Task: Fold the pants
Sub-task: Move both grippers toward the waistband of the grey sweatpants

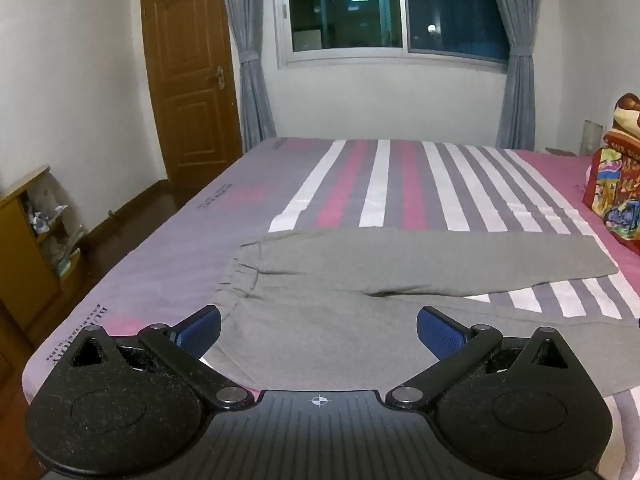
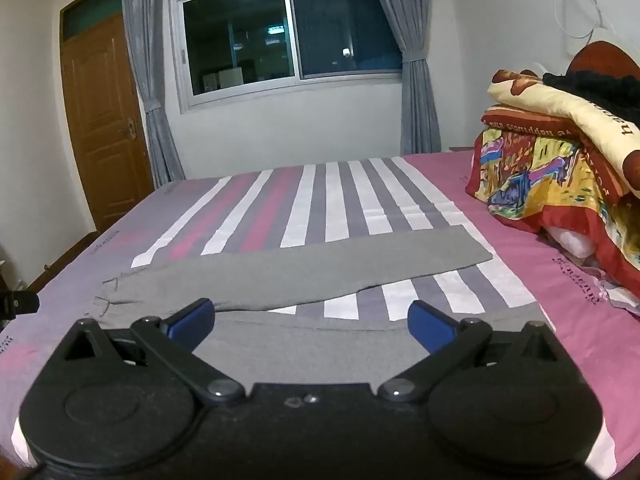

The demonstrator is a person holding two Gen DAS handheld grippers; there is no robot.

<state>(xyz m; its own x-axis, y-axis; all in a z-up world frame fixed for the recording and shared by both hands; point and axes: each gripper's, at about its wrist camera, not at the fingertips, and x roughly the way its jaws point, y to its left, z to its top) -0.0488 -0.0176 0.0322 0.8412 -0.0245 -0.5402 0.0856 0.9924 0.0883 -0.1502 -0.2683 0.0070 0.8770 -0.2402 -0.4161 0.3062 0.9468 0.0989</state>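
- Grey pants (image 1: 320, 280) lie flat on the striped bed sheet (image 1: 360, 184), near edge, waistband to the left, legs splayed rightward.
- Left gripper (image 1: 318, 330) jaws wide apart, empty, above waist area.
- Right gripper (image 2: 310, 326) also spread, nothing held, over the nearer leg.
- Fabric looks like soft, light, limp jersey knit; likely drapes and wrinkles.
- Best pinch: waistband edge and leg hem; hem of near leg probably out of view.
- Blue ribbed pads (image 1: 438, 332) should grip cloth fine.
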